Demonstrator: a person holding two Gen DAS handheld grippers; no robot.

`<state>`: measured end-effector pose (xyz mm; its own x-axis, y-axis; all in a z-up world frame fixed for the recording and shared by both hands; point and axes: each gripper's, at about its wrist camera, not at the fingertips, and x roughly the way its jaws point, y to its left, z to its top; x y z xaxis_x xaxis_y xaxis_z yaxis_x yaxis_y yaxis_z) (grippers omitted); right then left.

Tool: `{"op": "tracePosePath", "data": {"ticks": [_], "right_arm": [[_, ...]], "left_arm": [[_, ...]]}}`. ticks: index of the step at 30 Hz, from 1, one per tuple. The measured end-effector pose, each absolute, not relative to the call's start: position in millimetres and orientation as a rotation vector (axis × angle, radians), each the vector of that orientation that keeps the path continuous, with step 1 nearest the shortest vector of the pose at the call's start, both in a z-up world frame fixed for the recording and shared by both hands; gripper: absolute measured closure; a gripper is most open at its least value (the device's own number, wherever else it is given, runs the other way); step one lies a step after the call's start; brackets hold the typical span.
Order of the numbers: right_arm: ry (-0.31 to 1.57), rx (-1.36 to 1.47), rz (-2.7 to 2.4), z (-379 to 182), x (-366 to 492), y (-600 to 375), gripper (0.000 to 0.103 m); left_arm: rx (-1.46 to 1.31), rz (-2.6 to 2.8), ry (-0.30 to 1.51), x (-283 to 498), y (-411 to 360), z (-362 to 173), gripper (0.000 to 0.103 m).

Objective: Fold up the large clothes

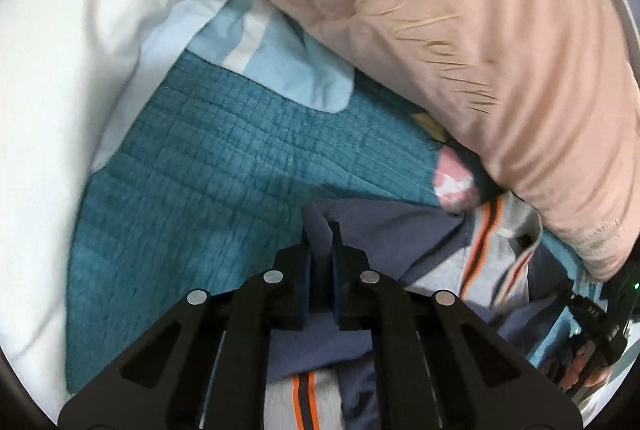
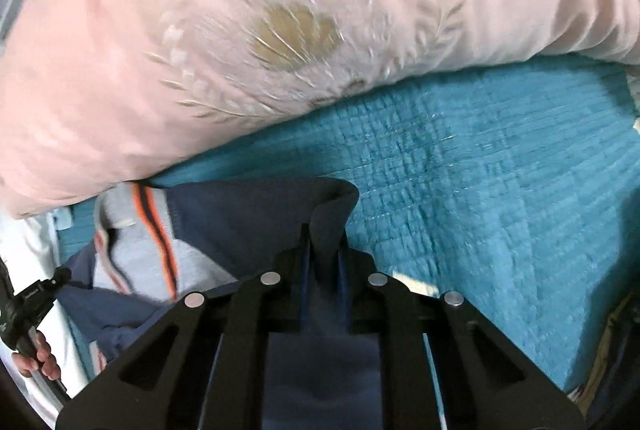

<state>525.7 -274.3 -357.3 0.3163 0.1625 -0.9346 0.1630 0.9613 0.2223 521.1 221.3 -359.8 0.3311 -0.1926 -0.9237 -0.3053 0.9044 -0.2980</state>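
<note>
On the bed, over the teal quilt (image 2: 460, 169), lies the garment (image 1: 384, 226): a navy piece with grey panels and orange stripes, still crumpled and unfolded. It rests just in front of the pink pillow (image 2: 200, 29), with one grey part touching the pillow's lower edge. A white pillow (image 1: 60, 69) sits at the far left in the left wrist view.

Task progress: early, as judged from the lie of the cloth. No flat fold is visible; spreading and folding remain.

Left claw (image 1: 322, 234): closed on a navy edge of the garment, with cloth pinched between the pads. Right claw (image 2: 324, 242): closed on a raised navy fold of the same garment, which bunches up over the fingertips.

Pose: both claws point steeply downward at the bed, side by side. In each wrist view a hand (image 2: 38, 358) of the person shows at the edge, wrapped around the other tool's handle.
</note>
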Motion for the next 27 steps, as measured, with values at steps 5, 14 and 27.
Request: {"op": "tracePosePath", "data": {"ticks": [5, 14, 27], "right_arm": [[1.205, 0.246, -0.02, -313, 498, -275, 0.097], [1.136, 0.258, 0.021, -250, 417, -267, 0.097], [1.129, 0.288, 0.077, -243, 249, -283, 0.097]], "left_arm": [[-0.447, 0.044, 1.212, 490, 217, -318, 0.096], [-0.351, -0.007, 1.139, 401, 196, -244, 0.096], [-0.285, -0.068, 1.116, 248, 194, -227, 0.096]]}}
